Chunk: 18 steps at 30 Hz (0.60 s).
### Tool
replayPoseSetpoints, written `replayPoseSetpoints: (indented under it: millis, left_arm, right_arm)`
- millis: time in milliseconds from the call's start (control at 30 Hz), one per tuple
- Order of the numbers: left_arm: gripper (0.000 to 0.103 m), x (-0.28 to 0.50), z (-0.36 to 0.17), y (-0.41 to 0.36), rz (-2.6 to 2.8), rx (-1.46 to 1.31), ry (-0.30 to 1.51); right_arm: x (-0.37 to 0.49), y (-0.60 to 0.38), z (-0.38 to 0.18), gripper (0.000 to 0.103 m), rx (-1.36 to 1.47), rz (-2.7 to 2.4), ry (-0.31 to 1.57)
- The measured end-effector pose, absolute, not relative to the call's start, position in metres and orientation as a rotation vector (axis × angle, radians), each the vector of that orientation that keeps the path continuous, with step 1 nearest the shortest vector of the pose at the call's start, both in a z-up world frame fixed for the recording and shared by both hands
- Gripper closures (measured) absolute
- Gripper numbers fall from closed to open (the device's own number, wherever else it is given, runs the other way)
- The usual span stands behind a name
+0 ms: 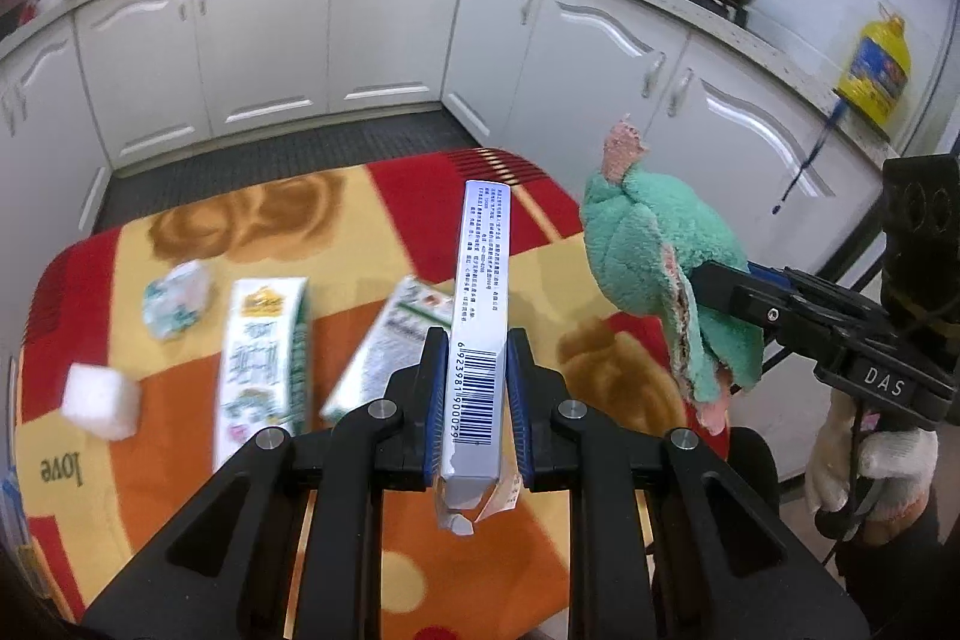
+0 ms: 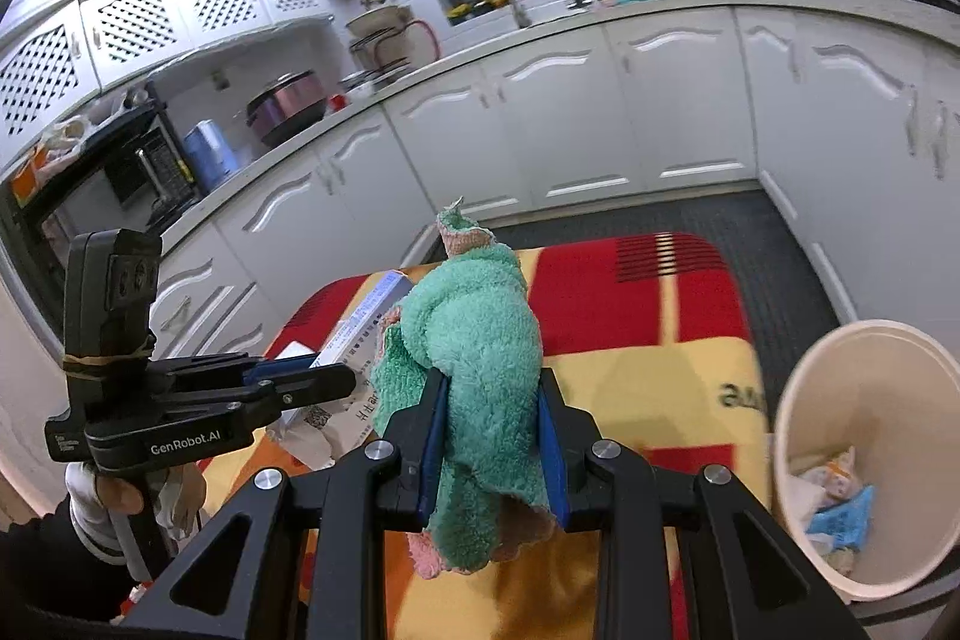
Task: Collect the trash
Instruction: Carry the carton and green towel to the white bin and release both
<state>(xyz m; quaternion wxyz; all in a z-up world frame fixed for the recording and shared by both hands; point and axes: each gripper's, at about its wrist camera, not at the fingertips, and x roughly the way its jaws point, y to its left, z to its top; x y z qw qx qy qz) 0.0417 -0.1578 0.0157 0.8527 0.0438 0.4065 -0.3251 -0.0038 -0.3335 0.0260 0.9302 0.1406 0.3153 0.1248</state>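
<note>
Left tongs (image 1: 477,370) clenched on a slim white barcoded box (image 1: 483,304), held above the blanket-covered surface (image 1: 420,568). Right tongs (image 2: 493,400) clenched on a green cloth (image 2: 480,340). Two cartons (image 1: 264,358), a wrapper (image 1: 177,298) and a white cube (image 1: 99,400) lie on the surface; a partly filled bin (image 2: 864,370) stands right.

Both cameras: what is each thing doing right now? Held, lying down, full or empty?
Left gripper: shut on the blue-white box.
Blue-white box: held up, end flap torn open.
Right gripper: shut on the green cloth.
Green cloth: bunched, held above the blanket.
Paper bin: upright, some trash inside.
Green-white carton: lying flat on the blanket.
White cube: resting on the blanket.
</note>
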Motion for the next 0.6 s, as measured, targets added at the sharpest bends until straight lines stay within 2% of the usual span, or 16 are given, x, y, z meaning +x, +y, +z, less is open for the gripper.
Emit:
replayPoseSetpoints:
  millis: [600]
  left_arm:
    - [0.087, 0.032, 0.006, -0.264, -0.818, 0.164, 0.882]
  right_arm:
    - [-0.055, -0.428, 0.014, 0.076, 0.370, 0.052, 0.615]
